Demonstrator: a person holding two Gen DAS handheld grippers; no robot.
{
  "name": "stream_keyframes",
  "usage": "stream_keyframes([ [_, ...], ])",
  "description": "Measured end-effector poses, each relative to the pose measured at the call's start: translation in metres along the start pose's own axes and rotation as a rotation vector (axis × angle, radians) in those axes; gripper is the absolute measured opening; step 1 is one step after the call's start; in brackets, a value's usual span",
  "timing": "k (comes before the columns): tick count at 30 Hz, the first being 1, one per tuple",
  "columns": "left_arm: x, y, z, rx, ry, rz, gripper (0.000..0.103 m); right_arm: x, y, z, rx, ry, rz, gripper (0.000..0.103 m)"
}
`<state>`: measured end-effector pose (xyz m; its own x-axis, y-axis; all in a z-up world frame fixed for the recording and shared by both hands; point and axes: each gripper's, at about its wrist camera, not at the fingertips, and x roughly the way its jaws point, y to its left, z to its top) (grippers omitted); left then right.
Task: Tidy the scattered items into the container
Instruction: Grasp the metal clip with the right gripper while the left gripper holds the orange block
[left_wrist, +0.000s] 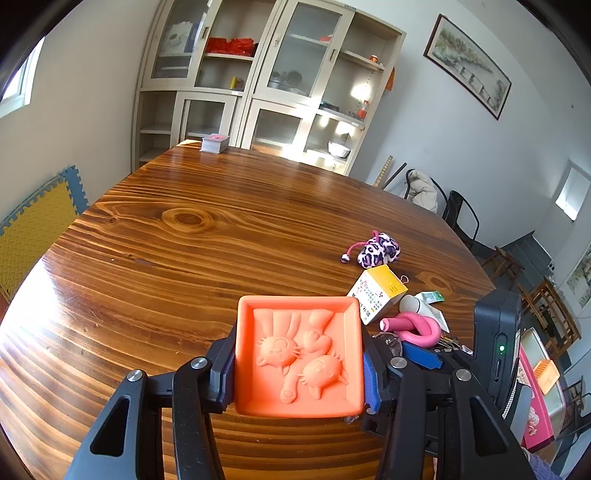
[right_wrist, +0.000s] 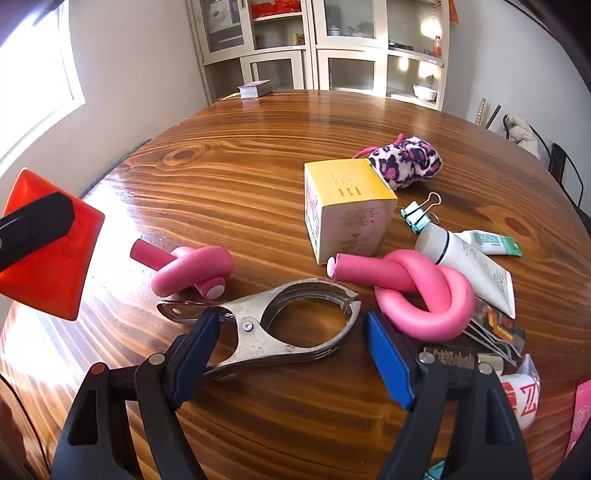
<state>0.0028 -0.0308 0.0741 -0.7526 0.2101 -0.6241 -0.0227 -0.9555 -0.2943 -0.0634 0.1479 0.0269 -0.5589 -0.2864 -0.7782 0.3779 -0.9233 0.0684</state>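
My left gripper (left_wrist: 299, 363) is shut on an orange square tray (left_wrist: 299, 354) with cat reliefs, held above the wooden table (left_wrist: 184, 240); the tray also shows at the left of the right wrist view (right_wrist: 48, 266). My right gripper (right_wrist: 291, 332) is open, its jaws on either side of a large metal spring clamp (right_wrist: 280, 328) that lies on the table. Two knotted pink foam rollers (right_wrist: 192, 269) (right_wrist: 421, 295), a yellow box (right_wrist: 347, 206), a leopard plush pouch (right_wrist: 406, 162), a teal binder clip (right_wrist: 417, 218) and white tubes (right_wrist: 469, 262) lie scattered around.
A stack of cards (right_wrist: 255, 88) sits at the table's far edge. Small packets and clips (right_wrist: 498, 332) lie at the right. Cabinets (left_wrist: 258, 81) stand behind the table, chairs (left_wrist: 461, 214) to the right.
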Motion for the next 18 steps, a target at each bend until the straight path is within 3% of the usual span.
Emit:
stream_keyframes([
  [4, 0.001, -0.002, -0.001, 0.011, 0.004, -0.002, 0.054, -0.004, 0.001, -0.002, -0.005, -0.01, 0.02, 0.066],
  [8, 0.0, -0.003, -0.001, 0.015, -0.001, -0.003, 0.054, -0.007, 0.001, -0.002, 0.0, 0.006, 0.046, 0.021],
  [9, 0.0, -0.002, -0.001, 0.013, -0.001, -0.004, 0.054, -0.008, 0.001, -0.003, -0.004, 0.007, 0.037, 0.016],
  [11, -0.001, -0.002, -0.001, 0.01, -0.003, -0.006, 0.054, -0.01, 0.002, -0.006, -0.012, 0.005, 0.03, 0.009],
  [18, -0.003, -0.004, -0.002, 0.016, -0.007, -0.013, 0.053, -0.018, -0.003, -0.012, 0.019, 0.014, 0.056, 0.007],
])
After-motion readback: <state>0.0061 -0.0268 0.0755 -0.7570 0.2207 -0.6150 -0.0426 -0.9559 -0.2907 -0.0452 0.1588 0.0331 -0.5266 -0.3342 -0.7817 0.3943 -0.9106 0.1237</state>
